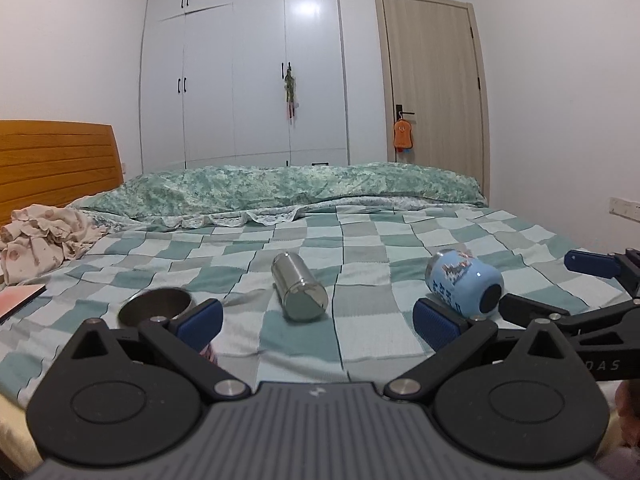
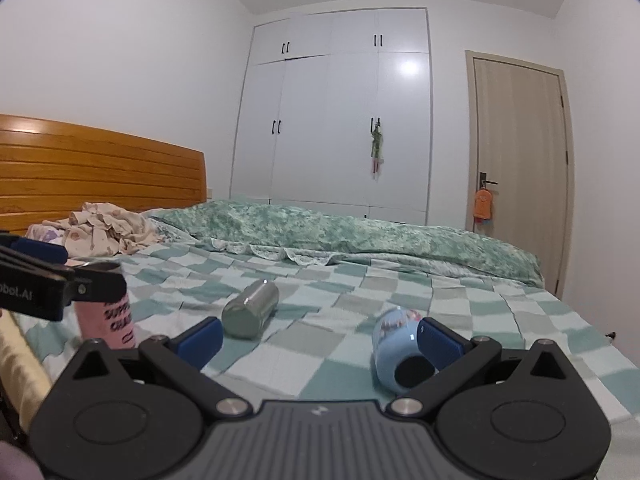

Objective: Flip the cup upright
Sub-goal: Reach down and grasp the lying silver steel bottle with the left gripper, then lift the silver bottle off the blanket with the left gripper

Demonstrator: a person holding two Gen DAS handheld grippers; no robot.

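A steel cup (image 1: 299,286) lies on its side on the checked bedspread, also in the right wrist view (image 2: 251,309). A blue printed cup (image 1: 464,283) lies on its side to its right, also in the right wrist view (image 2: 400,350). A pink cup (image 2: 107,312) stands upright at the left; its dark rim (image 1: 157,306) shows by my left finger. My left gripper (image 1: 318,326) is open and empty, with the steel cup ahead between its fingers. My right gripper (image 2: 320,340) is open, its right finger beside the blue cup.
The bed (image 1: 360,248) has a green rolled duvet (image 1: 280,188) at the far side and crumpled clothes (image 1: 40,240) by the wooden headboard (image 1: 56,160). A white wardrobe (image 1: 244,72) and a door (image 1: 432,80) stand behind. A flat pink thing (image 1: 16,298) lies at the left edge.
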